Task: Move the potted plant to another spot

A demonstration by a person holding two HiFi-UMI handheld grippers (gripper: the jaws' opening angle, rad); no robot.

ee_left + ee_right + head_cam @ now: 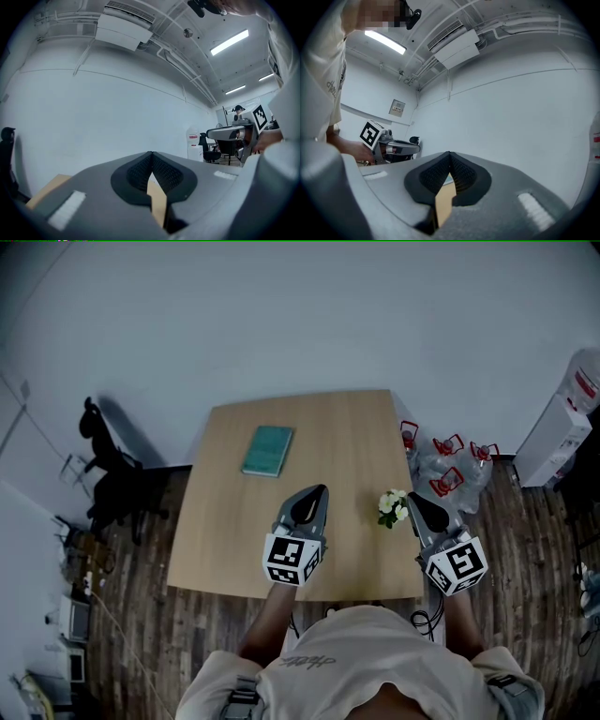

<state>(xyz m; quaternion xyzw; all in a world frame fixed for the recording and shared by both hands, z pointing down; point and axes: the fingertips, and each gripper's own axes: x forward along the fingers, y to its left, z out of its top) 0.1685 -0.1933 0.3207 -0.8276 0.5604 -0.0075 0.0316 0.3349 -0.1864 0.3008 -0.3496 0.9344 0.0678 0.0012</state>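
Observation:
In the head view a small potted plant point(393, 507) with pale flowers stands near the right edge of the wooden table point(309, 549). My right gripper point(413, 496) hovers just to its right, jaws shut and empty; its own view shows the jaws of the right gripper point(449, 153) meeting tip to tip. My left gripper point(322, 489) is over the table's front middle, well left of the plant, also shut on nothing; its own view has the left gripper point(152, 153) closed. Neither gripper view shows the plant.
A teal book point(268, 450) lies on the far left part of the table. Clear water bottles with red handles point(448, 470) crowd the floor right of the table, beside a white water dispenser point(562, 423). A black chair point(112, 474) stands to the left.

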